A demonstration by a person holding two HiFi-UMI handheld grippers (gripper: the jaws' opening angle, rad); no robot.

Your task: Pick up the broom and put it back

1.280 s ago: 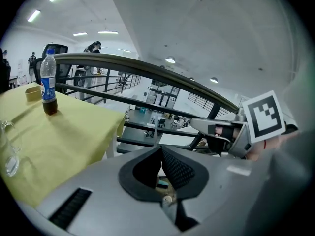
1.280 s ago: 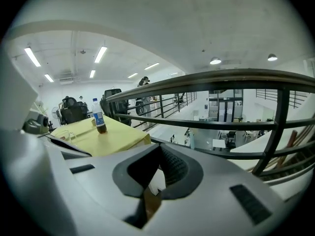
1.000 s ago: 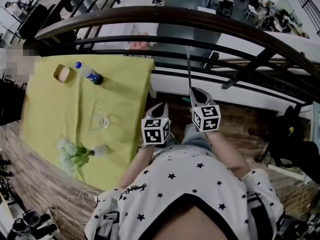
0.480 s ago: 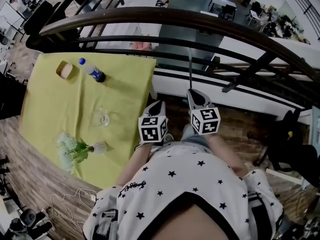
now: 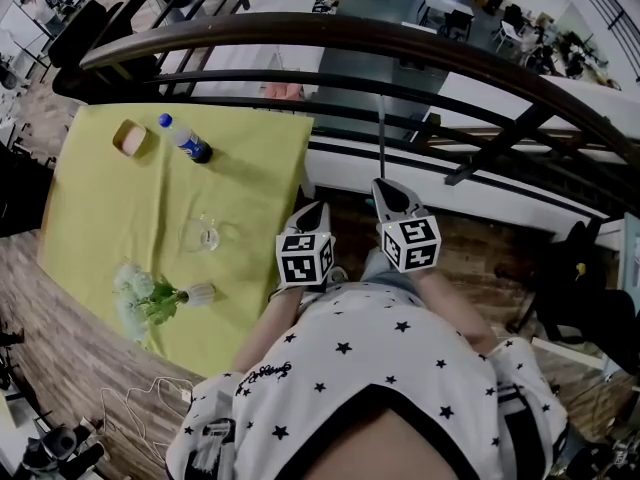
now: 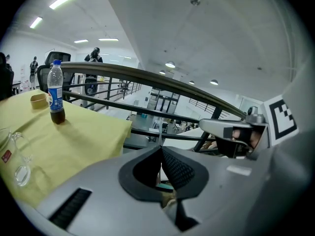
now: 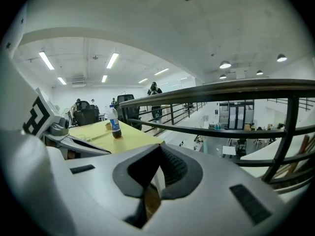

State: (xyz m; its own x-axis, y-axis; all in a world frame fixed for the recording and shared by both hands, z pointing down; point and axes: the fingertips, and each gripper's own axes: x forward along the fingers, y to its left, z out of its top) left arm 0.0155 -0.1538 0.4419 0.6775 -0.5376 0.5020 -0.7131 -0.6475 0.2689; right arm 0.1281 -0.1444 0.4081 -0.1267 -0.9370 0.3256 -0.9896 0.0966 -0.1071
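In the head view a thin pale broom handle (image 5: 380, 138) stands upright in front of the dark railing (image 5: 350, 33). Its lower end meets the tip of my right gripper (image 5: 388, 194), which is shut on it. In the right gripper view a white strip of the handle (image 7: 157, 178) shows between the closed jaws of that gripper (image 7: 158, 150). The broom's head is hidden. My left gripper (image 5: 311, 218) hangs just left of the right one, near the table's corner. Its jaws (image 6: 161, 149) are shut, with nothing seen between them.
A table under a yellow cloth (image 5: 120, 208) stands at the left with a cola bottle (image 5: 185, 140), a small bowl (image 5: 132, 140), a glass (image 5: 200, 236) and a vase of flowers (image 5: 150, 303). The curved railing runs close ahead, with a drop behind it. Cables (image 5: 140, 408) lie on the wooden floor.
The head view has shifted slightly. Both grippers stay almost where they were, and the right one keeps its hold on the handle.
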